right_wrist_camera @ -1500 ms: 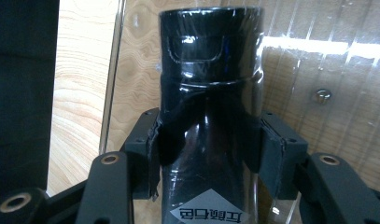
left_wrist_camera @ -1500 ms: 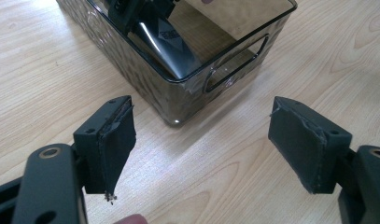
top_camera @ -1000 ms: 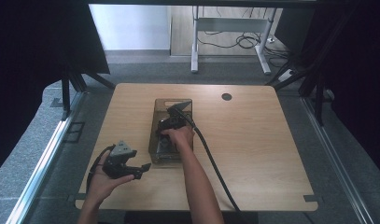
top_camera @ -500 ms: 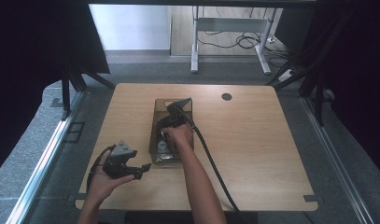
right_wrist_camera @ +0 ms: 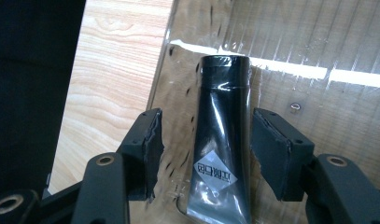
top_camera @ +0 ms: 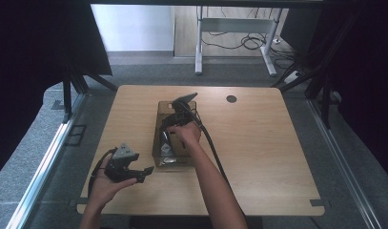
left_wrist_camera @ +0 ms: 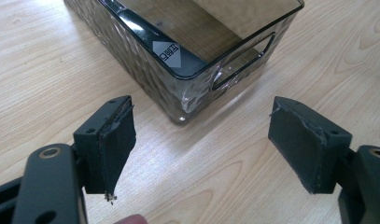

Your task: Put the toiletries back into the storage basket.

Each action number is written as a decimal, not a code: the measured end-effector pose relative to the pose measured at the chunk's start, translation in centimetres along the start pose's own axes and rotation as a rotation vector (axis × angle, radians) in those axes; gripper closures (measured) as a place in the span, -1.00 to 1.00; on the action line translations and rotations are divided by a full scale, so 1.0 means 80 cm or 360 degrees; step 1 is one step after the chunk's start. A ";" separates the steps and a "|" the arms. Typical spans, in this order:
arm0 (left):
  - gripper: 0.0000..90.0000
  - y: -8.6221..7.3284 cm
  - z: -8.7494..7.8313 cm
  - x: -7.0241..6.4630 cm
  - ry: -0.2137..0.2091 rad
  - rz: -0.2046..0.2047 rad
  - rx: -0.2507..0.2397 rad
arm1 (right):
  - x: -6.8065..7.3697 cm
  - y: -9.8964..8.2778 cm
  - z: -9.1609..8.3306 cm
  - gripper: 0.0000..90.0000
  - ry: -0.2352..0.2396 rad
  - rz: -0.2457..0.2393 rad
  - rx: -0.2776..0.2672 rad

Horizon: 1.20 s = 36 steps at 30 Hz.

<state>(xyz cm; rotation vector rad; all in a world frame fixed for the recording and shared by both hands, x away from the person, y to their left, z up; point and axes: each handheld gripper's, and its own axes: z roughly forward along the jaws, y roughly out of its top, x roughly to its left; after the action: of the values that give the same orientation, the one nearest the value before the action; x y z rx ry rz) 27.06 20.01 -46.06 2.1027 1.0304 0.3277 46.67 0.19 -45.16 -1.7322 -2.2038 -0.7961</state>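
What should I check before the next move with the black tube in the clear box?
1. Tube placed: the black tube lies flat on the floor of the clear box. Ok.
2. Tube released: the right tongs have just been opening and closing slightly; there is a gap on both sides of the tube. Ok.
3. Right tongs out of the box: they are above it in the high view, but the height over the rim is unclear. Cannot tell.
4. Left tongs free: open, nothing between them, beside the box corner. Ok.
5. Box flat on the table. Ok.
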 end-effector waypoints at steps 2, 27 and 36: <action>-0.49 0.000 -0.001 -0.001 0.0006 0.0002 0.0000 | 0.001 -0.001 -0.006 -0.02 0.0021 -0.0020 -0.0004; -0.49 -0.003 -0.009 -0.003 0.0045 -0.0001 -0.0005 | -0.053 -0.052 -0.098 0.04 0.0275 -0.0242 -0.0197; -0.49 -0.003 -0.005 -0.005 0.0050 0.0004 0.0012 | -0.087 -0.094 -0.130 0.04 0.0322 -0.0348 -0.0283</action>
<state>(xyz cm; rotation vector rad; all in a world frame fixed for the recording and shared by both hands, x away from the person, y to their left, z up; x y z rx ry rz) 26.47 20.00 -45.92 2.1119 1.0485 0.3600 39.88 -12.39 -42.08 -1.4219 -2.2655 -1.1952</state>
